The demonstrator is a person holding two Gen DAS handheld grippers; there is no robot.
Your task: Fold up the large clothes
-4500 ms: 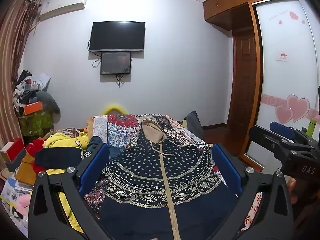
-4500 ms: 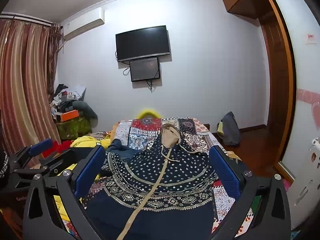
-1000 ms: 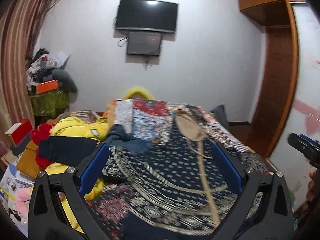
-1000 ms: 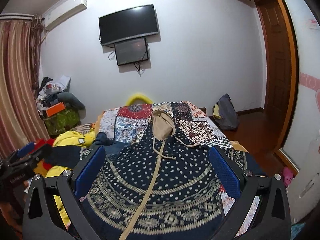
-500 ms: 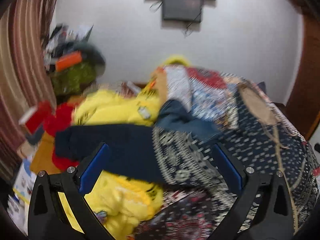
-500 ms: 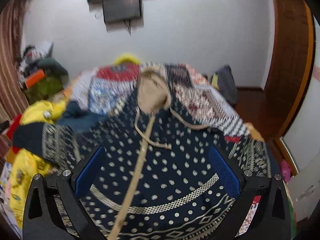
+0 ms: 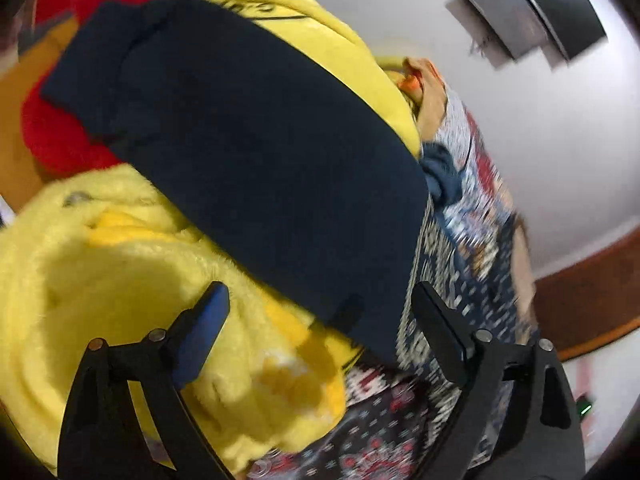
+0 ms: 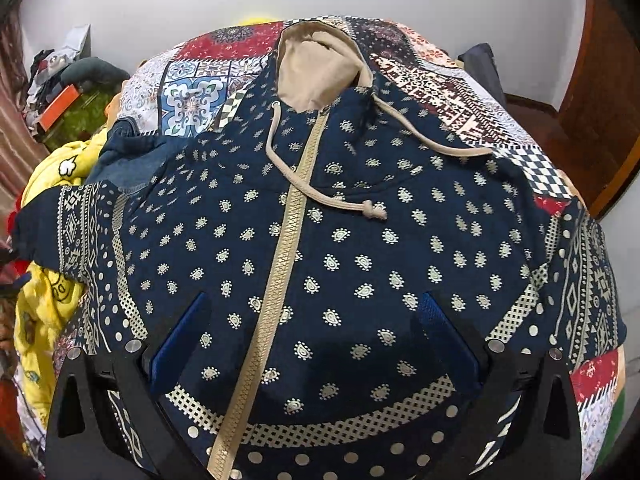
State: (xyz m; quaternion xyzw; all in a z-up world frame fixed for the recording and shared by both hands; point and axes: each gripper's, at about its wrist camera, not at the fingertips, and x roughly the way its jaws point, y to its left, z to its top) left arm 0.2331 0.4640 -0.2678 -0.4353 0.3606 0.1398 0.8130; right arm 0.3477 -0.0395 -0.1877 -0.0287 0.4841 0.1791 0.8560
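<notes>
Two grippers gaping, empty: left gripper (image 7: 320, 300) narrowing over navy sleeve (image 7: 260, 152), right gripper (image 8: 316, 312) above hoodie (image 8: 360, 240)

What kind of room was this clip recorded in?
Most likely a home bedroom. A navy patterned hoodie lies spread on a bed with a patchwork quilt, heaps of clothes such as a yellow fleece garment sit beside it, and a wall-mounted screen hangs above.

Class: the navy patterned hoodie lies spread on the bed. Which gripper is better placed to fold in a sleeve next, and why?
Left. The left gripper, jaws closing, hangs over the hoodie's plain navy sleeve lying across yellow fleece. The right gripper is open over the chest.
</notes>
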